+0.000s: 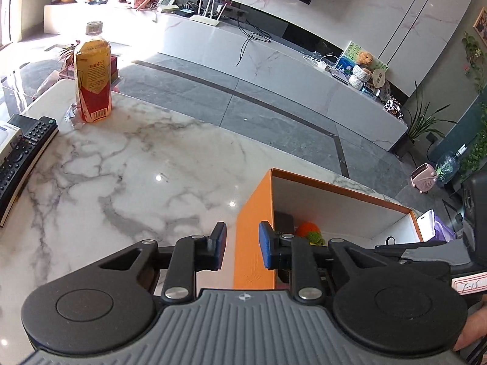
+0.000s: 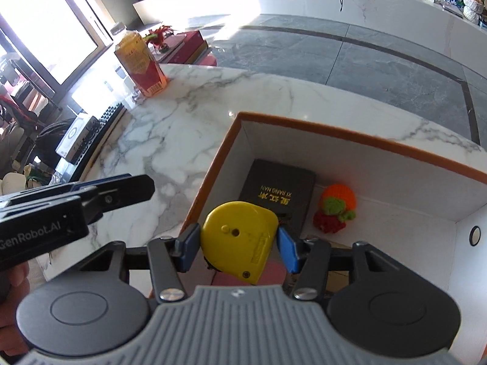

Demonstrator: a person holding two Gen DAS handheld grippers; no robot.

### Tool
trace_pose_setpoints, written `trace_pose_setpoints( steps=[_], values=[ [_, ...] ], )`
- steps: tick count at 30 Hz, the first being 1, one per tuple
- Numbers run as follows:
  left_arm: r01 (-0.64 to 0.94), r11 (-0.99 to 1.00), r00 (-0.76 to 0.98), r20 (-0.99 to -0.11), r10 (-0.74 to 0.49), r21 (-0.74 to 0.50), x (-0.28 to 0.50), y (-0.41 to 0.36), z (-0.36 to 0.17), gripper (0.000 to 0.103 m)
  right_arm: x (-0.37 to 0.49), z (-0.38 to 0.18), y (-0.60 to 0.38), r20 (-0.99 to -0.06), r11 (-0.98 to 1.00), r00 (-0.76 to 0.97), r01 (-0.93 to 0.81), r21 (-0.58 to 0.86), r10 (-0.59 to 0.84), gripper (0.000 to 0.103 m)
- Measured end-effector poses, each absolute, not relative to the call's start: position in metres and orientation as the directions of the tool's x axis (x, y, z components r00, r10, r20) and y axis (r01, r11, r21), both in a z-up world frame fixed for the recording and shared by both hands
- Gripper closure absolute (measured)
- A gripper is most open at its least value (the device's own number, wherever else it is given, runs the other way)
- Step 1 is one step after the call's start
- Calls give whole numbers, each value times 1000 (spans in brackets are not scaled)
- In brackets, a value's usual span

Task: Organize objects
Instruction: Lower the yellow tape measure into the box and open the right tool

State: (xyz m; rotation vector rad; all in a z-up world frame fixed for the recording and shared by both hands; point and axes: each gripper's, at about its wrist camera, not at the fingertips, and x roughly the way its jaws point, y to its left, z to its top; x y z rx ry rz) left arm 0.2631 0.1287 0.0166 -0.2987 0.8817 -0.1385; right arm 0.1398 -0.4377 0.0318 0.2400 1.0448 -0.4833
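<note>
Yellow plastic tape measure [image 2: 239, 240] clamped flat-sided in right gripper [image 2: 239, 245], poised above open orange cardboard box [image 2: 350, 138] on marble surface [image 2: 170, 140], probably for dropping in. Left gripper [image 1: 242, 248] empty, jaws narrowly parted, beside the box.

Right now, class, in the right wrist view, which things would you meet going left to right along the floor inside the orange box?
Yellow tape measure, held over the box between the right gripper's fingers → black booklet → orange, green and red knitted toy.
</note>
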Motion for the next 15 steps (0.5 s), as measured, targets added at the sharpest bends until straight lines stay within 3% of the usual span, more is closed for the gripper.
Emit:
trace_pose_setpoints(
  steps=[11,15],
  values=[
    [-4,947,621,-743,-250,-322,261,137,11,76,157,1,-450,-919,853,296,516,-74,-259,47],
    [-5,947,623,-742,-249,-323,261,138,11,75,160,-5,-451,-926,855,281,512,-79,-253,51]
  ],
)
